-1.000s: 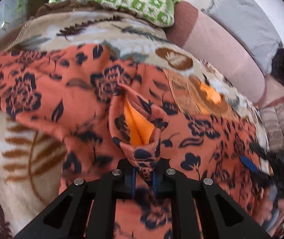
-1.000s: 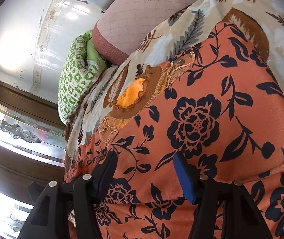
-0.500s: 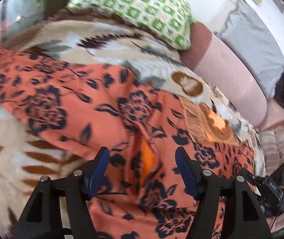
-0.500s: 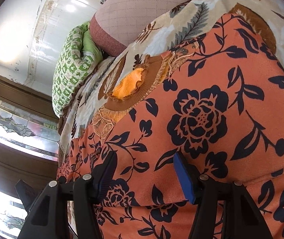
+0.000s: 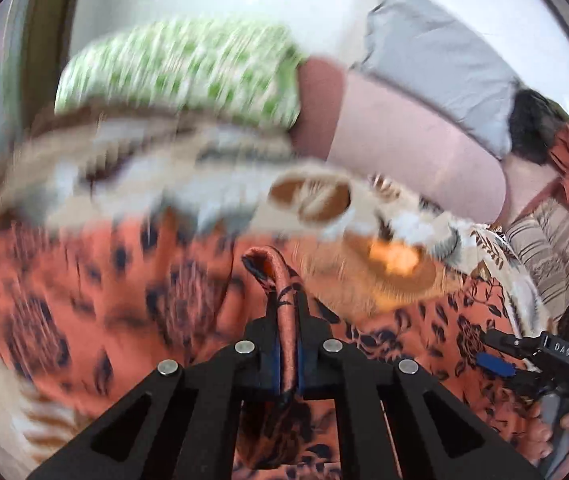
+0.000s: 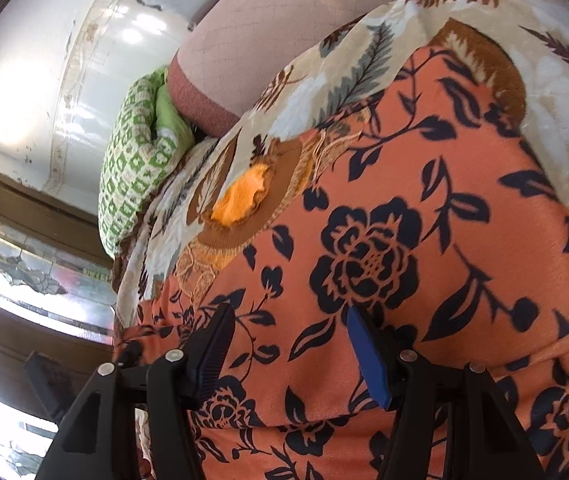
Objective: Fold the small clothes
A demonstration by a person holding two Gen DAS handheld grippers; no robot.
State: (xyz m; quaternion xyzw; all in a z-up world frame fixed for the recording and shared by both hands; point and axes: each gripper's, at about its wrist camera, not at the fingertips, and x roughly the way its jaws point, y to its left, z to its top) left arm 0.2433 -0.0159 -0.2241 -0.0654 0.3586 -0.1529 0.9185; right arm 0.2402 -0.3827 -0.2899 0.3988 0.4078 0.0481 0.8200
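Motion blur smears the green pillow (image 5: 180,68) and leaf-print blanket (image 5: 132,168) in the left wrist view. The orange floral garment (image 5: 84,288) runs past the frame's lower edge, perhaps a sleeve.

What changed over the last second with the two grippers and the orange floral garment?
The left gripper let go of its pinch of the orange floral garment, opened over the fabric, then shut on a narrow fold of it again and pulled it up; its view is now blurred by motion. The right gripper stayed open over the garment, and the orange collar lies where it was.
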